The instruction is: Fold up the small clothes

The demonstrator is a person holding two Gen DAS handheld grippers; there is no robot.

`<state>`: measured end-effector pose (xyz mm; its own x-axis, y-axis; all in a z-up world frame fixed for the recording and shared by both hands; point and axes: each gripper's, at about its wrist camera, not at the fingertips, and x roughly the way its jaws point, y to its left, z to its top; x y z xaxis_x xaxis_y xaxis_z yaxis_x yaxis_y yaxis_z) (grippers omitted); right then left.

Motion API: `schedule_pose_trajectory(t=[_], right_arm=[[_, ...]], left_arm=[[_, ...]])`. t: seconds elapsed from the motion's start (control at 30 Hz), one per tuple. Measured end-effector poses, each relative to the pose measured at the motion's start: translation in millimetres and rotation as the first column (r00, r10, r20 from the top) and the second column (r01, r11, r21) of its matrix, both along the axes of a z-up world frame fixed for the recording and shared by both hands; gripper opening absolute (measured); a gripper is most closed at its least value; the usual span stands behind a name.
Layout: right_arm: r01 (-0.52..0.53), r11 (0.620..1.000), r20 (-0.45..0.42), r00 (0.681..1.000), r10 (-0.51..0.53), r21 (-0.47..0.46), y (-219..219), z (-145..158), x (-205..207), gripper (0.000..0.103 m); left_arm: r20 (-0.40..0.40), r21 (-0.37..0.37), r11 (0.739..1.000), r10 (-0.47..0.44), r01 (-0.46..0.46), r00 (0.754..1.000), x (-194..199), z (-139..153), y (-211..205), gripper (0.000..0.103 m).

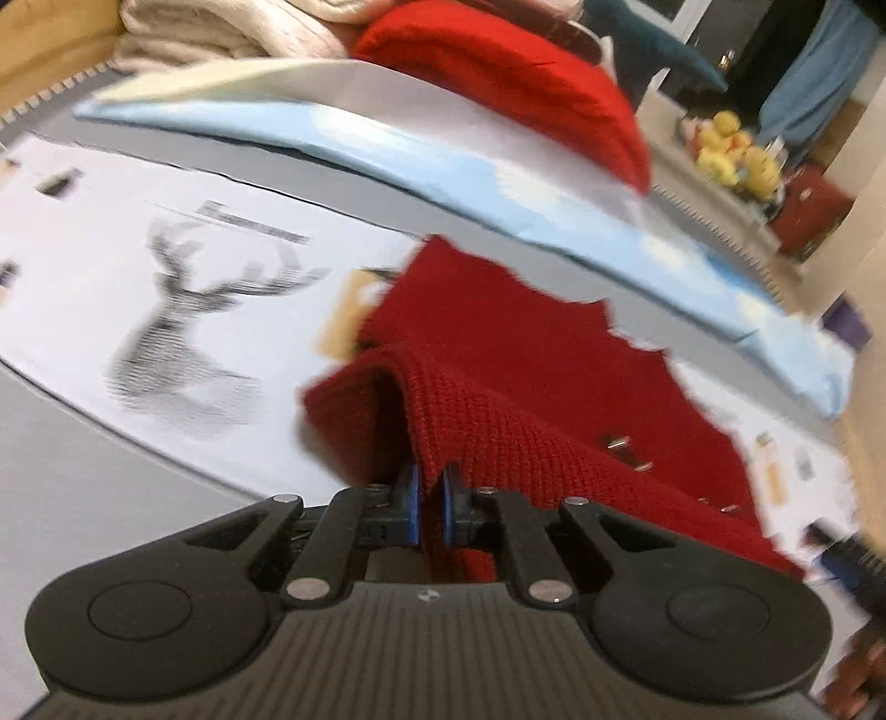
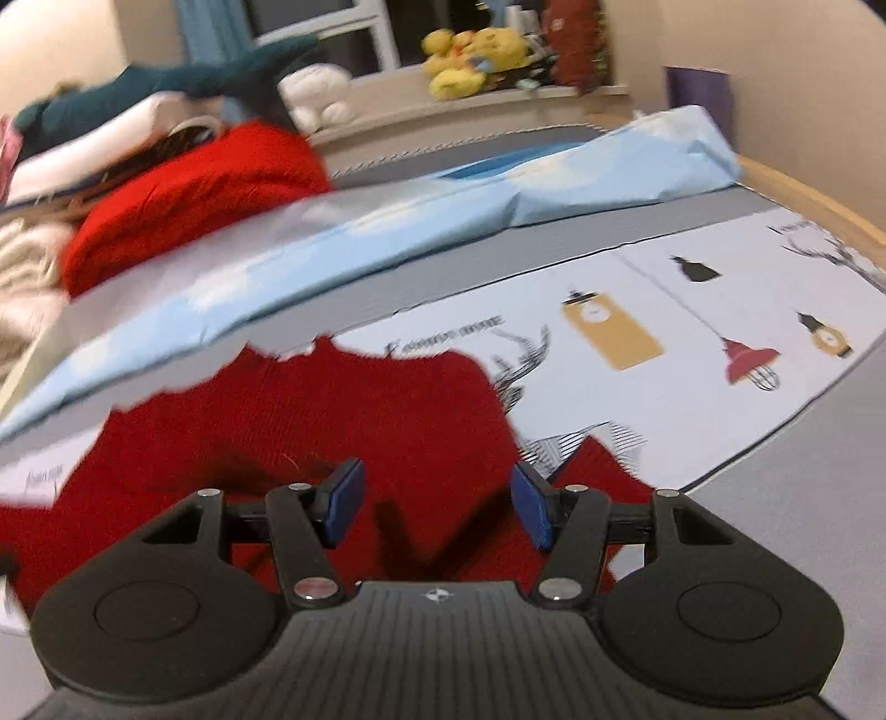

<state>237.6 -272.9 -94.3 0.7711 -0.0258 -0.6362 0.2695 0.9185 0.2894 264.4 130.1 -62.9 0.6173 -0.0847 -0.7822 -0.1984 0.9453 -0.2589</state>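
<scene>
A dark red knitted garment (image 1: 526,387) with small metal snaps lies on a white printed sheet (image 1: 111,232). My left gripper (image 1: 429,498) is shut on an edge of this garment, and the knit rises in a fold from the blue pads. In the right wrist view the same red garment (image 2: 310,410) spreads under and ahead of my right gripper (image 2: 437,512). That gripper stands open above the fabric, its blue pads wide apart and pressing on nothing.
A light blue folded sheet (image 1: 498,183) lies across the grey surface behind the garment. Behind it sits a pile with a bright red knit (image 1: 515,72) and cream blankets (image 1: 210,33). Yellow plush toys (image 2: 476,50) line a far ledge. A wooden edge (image 2: 814,205) borders the surface.
</scene>
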Motion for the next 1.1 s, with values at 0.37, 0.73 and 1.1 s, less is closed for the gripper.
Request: schedule_pose_trajectory(t=[0.37, 0.73, 1.1], right_arm=[[-0.176, 0.984, -0.169, 0.97, 0.174, 0.002, 33.0, -21.1, -1.9, 0.063], [-0.199, 0.973, -0.201, 0.955, 0.22, 0.121, 32.5, -23.8, -12.5, 0.062], [0.181, 0.908, -0.238, 0.967, -0.094, 0.377, -31.4, -41.8, -22.5, 0.062]], left_arm=[[-0.207, -0.066, 0.997, 0.032, -0.046, 0.978, -44.1, -36.7, 72.5, 0.016], [-0.259, -0.185, 0.982, -0.012, -0.038, 0.966, -32.6, -69.7, 65.7, 0.039], [-0.24, -0.02, 0.996, -0.095, 0.092, 0.966, -46.8, -62.6, 37.7, 0.012]])
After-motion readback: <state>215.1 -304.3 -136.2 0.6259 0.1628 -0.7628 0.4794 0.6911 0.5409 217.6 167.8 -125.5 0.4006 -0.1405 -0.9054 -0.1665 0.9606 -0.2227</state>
